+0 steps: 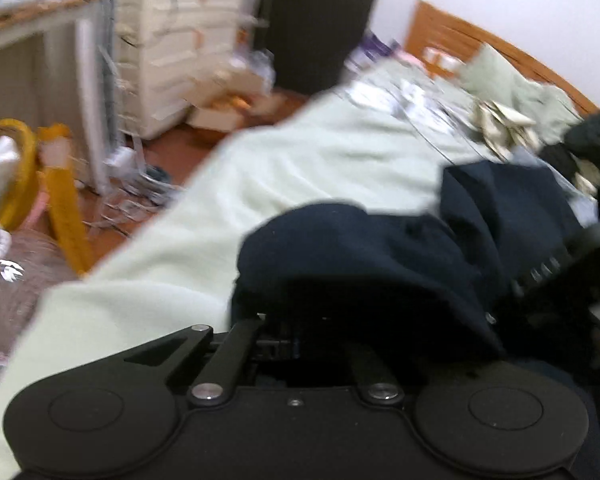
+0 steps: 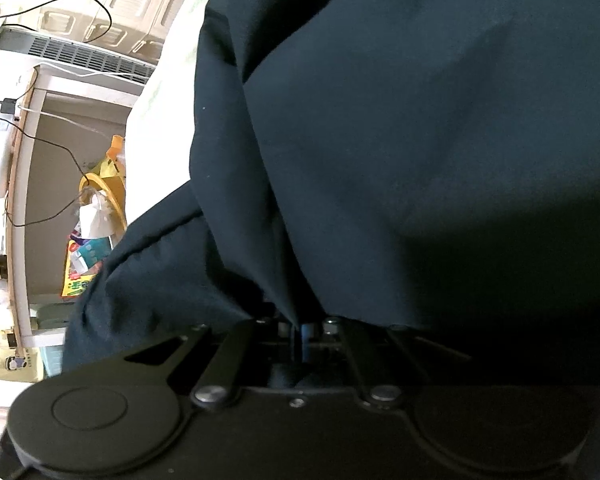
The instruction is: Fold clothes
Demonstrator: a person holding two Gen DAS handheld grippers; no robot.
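Observation:
A dark navy garment [image 1: 360, 248] lies bunched on a bed covered with a pale green sheet [image 1: 260, 168]. Its cloth drapes over the front of my left gripper [image 1: 284, 332], hiding the fingertips; the jaws are drawn together, shut on the fabric. In the right wrist view the same navy garment [image 2: 380, 120] fills most of the picture. A fold of it runs down into my right gripper [image 2: 302, 332], which is shut on it. A black body at the right edge of the left wrist view looks like the other gripper [image 1: 560, 264].
More clothes [image 1: 500, 120] are piled near the wooden headboard [image 1: 460, 36]. Left of the bed stand a cream drawer unit [image 1: 180, 40], a desk [image 1: 40, 24], yellow items [image 1: 60, 200] and floor clutter. A white vented appliance [image 2: 80, 56] with cables sits beside the bed.

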